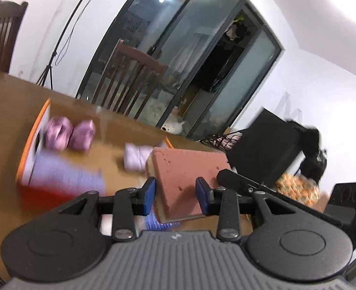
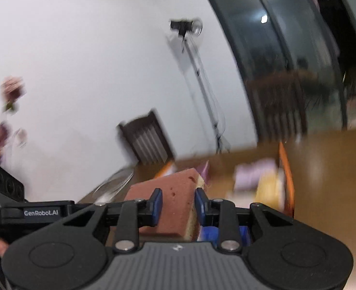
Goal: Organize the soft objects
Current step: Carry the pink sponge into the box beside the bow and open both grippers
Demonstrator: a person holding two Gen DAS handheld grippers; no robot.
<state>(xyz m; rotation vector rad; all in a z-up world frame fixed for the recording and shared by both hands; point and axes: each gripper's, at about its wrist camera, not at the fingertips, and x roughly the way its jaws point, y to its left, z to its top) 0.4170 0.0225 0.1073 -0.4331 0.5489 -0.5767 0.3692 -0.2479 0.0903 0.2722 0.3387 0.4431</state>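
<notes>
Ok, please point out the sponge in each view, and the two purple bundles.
sponge (image 1: 185, 169), left wrist view, on its reddish top face.
sponge (image 2: 178, 200), right wrist view, reddish face.
purple bundles (image 1: 69, 134), left wrist view, where both meet.

Left gripper blue pads flank a reddish-brown sponge, tilted above the wooden table. Purple bundles lie beside an orange-rimmed box. Blurred.

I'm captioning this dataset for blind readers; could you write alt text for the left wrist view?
The left gripper clamps a reddish-brown sponge above a wooden table. Beyond lie two purple bundles, a paler one and an orange-edged box, all blurred.
</notes>
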